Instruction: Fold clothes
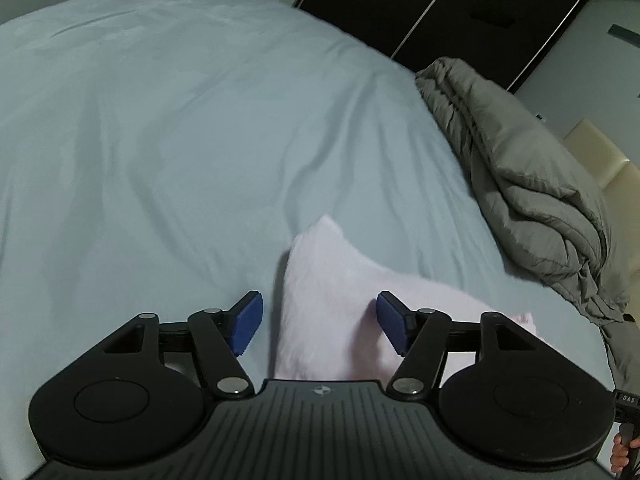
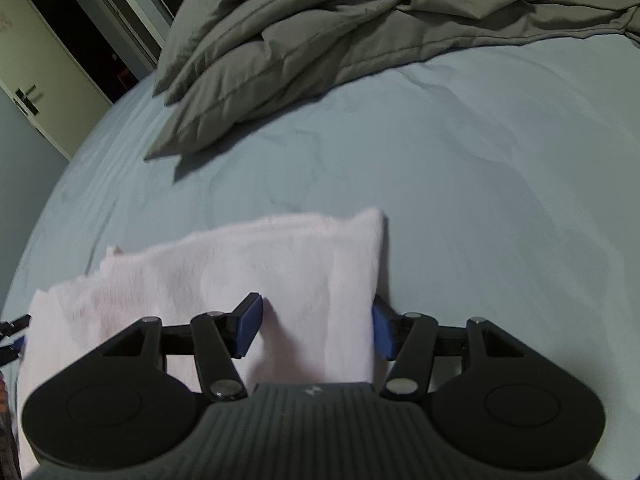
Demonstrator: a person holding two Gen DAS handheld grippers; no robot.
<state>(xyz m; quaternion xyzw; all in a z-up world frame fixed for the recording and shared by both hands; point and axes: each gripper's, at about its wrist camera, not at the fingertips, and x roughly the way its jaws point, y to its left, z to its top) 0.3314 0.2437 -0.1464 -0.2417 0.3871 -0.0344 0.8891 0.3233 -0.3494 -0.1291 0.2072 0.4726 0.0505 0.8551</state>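
My left claw (image 1: 318, 326) is spread wide, its blue pads (image 1: 246, 326) well apart, the black linkage arms splayed out to either side and the whole thing tipped forward and down. My right claw (image 2: 316, 326) is spread just as wide, blue pads (image 2: 250, 328) apart, pointing forward and down the same way. At the lower right edge of the left view, my fingers (image 1: 622, 450) wrap a black handle
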